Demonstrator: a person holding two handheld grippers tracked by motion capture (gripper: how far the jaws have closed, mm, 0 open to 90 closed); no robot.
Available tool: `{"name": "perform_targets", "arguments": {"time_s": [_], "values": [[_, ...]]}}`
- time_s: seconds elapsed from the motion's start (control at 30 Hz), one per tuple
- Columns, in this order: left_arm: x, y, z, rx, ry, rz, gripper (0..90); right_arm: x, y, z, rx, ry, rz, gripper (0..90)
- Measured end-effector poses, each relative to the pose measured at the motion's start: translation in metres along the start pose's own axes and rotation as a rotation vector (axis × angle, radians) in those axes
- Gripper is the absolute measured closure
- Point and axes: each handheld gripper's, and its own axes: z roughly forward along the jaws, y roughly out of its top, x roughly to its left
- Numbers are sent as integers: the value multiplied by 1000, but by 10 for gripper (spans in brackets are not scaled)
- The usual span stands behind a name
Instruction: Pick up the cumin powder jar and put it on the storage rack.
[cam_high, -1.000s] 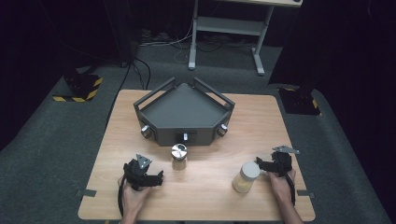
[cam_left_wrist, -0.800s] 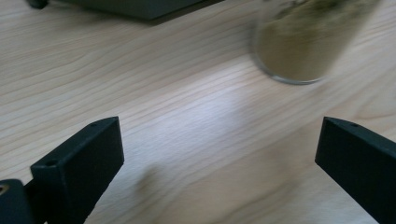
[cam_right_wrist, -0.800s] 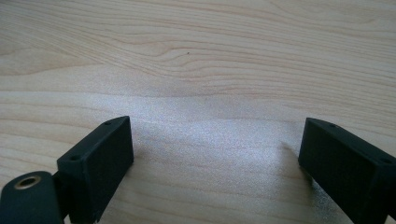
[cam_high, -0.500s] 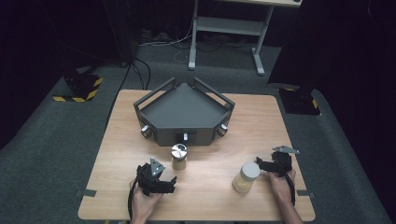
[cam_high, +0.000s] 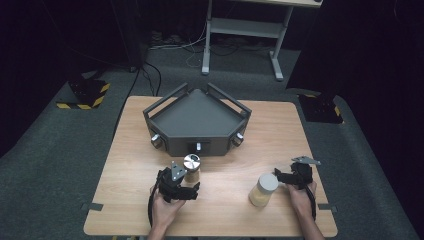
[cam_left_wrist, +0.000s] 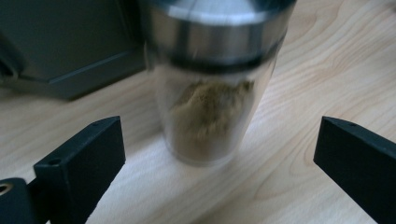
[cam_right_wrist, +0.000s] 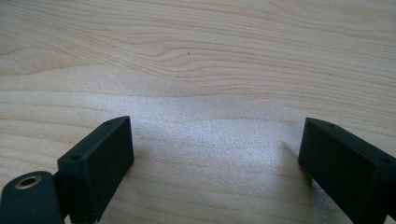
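Left gripper (cam_left_wrist: 215, 163), jaws spread wide, sits just near of the steel-lidded spice jar (cam_left_wrist: 212, 88); the jar stands upright on the table (cam_high: 225, 135), centred ahead of the gap, untouched. Right gripper (cam_right_wrist: 215, 163), jaws likewise spread over bare wood, lies just right of a white-lidded jar (cam_high: 263, 190).

Glass spice jar (cam_left_wrist: 210, 93), steel lid, partly filled with tan powder: stands upright on the surface (cam_high: 225, 215), just before the dark tray (cam_high: 197, 120).

Glass jar (cam_left_wrist: 212, 98), shiny metal lid; matt wooden table (cam_right_wrist: 196, 56).
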Motion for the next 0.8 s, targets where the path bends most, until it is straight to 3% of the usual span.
{"name": "perform_targets", "arguments": {"time_s": [0.03, 0.07, 0.8], "values": [[-1, 2, 2, -4, 1, -2, 28, 0, 0, 0, 0, 0, 0, 97], [10, 31, -6, 160, -6, 207, 34, 0, 0, 0, 0, 0, 0, 98], [4, 50, 24, 180, 31, 147, 77, 0, 0, 0, -1, 2, 0, 100]]}}
